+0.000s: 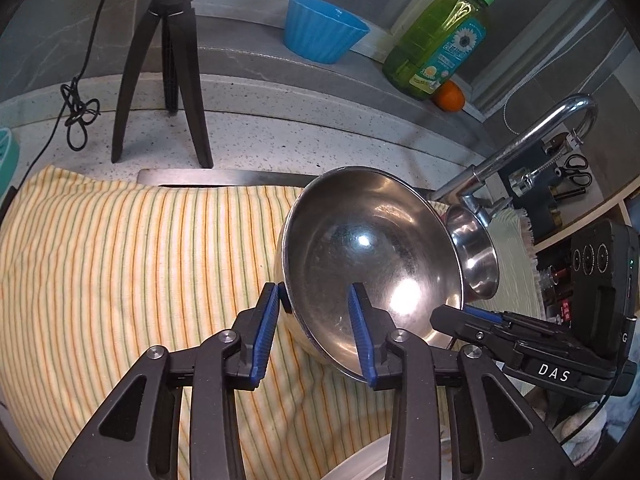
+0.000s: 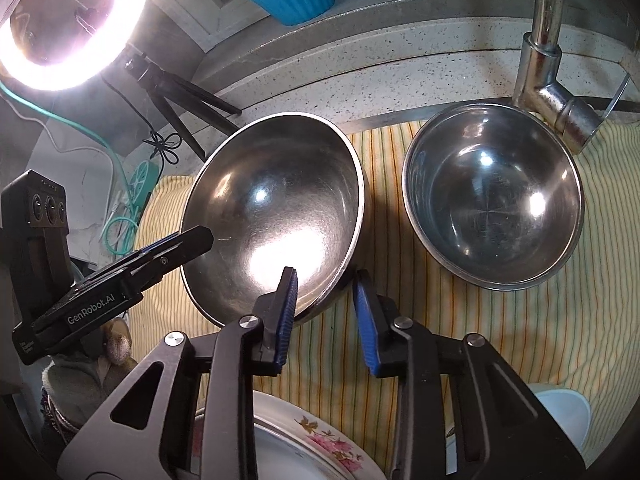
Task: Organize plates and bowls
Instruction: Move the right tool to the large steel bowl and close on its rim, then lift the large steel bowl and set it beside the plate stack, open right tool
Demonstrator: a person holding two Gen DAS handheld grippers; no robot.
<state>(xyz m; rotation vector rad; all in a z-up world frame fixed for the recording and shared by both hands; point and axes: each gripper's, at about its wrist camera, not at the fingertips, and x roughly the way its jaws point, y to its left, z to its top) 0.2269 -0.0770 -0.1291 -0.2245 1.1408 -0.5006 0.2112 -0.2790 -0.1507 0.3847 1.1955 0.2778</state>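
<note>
Steel gleams at the centre of both views: a wide stainless bowl (image 1: 372, 256) sits tipped on the yellow striped cloth (image 1: 120, 260), its rim straddled on two sides at once. The left gripper (image 1: 316, 332) has one blue pad outside the near-left wall and the other inside the hollow, and the right gripper (image 2: 326, 312) does the same on the opposite edge, inner pad over the bright reflection and outer pad just beyond the rim. Both sets of jaws stand narrowed around the thin wall; whether the pads already press the metal or merely flank it cannot be told from these views, so neither grip should be trusted yet. A second, deeper steel bowl (image 2: 492, 196) stands upright just beside it on the cloth, under the tap (image 2: 548, 60), and looks the likely place to nest the wide one. A flowered plate (image 2: 320, 448) lies at the near edge, below the right gripper. To do this step well, the person should close both grippers evenly until the rim is firmly pinched, since polished steel is slick and a one-sided squeeze would let the bowl pivot or skate. The lift ought to be level and together, both hands rising at one pace, then clear the neighbouring rim and stay well away from the tap before lowering gently to avoid a clang or a jam.
</note>
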